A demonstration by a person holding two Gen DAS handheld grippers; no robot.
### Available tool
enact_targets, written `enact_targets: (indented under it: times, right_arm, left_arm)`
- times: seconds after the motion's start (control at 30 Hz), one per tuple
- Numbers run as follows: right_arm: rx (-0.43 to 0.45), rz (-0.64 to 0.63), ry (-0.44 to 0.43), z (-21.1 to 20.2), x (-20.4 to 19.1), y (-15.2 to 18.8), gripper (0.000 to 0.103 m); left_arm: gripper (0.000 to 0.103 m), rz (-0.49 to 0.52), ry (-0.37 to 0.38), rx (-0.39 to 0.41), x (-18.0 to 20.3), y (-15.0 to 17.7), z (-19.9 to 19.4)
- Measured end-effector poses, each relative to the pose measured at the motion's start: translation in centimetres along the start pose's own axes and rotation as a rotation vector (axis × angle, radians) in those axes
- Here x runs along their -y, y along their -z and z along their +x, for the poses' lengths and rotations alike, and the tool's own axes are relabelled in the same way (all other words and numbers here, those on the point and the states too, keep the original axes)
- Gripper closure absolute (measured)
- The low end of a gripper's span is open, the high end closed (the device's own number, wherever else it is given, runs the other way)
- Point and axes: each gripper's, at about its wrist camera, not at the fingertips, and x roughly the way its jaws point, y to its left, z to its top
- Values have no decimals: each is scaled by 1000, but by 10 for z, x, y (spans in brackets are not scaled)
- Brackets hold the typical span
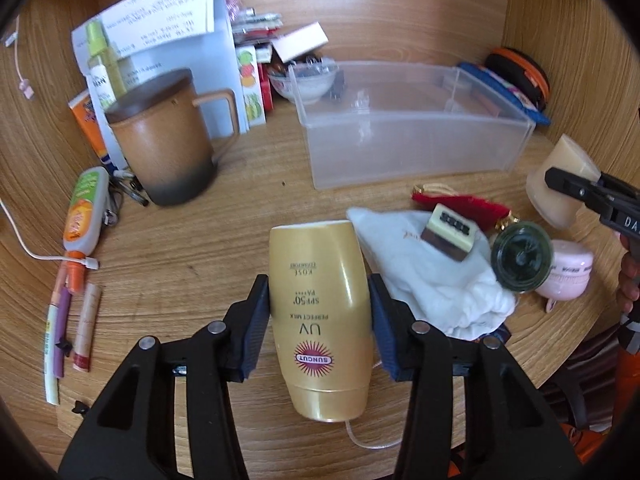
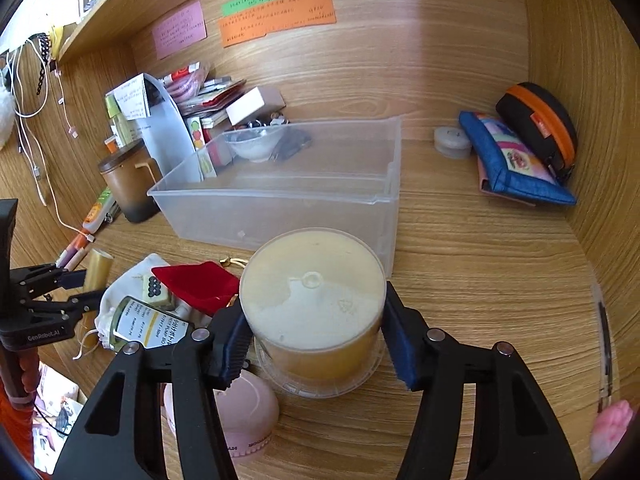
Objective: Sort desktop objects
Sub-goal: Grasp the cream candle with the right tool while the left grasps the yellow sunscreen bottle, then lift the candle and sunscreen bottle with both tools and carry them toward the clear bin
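My left gripper (image 1: 318, 320) is clamped on the gold bottle (image 1: 320, 316), cap toward me, above the desk's (image 1: 248, 208) front edge. My right gripper (image 2: 314, 334) is clamped on the cream jar (image 2: 314, 300), near the clear bin's (image 2: 280, 204) front corner. The bin sits mid-desk, toward the back wall, beside the mug (image 1: 168, 140).

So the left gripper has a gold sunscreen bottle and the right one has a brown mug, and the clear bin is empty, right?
Not the mug. In the right wrist view the right gripper is clamped on a cream-filled clear tub; the brown mug stands untouched. The left gripper does hold the gold sunscreen bottle, and the clear bin is empty.
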Motion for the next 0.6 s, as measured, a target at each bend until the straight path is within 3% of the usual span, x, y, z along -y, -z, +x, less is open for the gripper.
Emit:
enact_targets:
  times: [0.2,0.4,0.6]
  right_arm:
    - [19,-16,3,-9,-5,-4,48]
    - [40,-28,1,-17,-10,-7,48]
    - [46,-39,-1,-23,-13,-8,48]
  left_arm:
    - [59,-21,-6,47,-4,-6,-14]
    - [73,-26,8,90,-2,-9,-27]
    - [77,-48,20,53,-5,-5,-15]
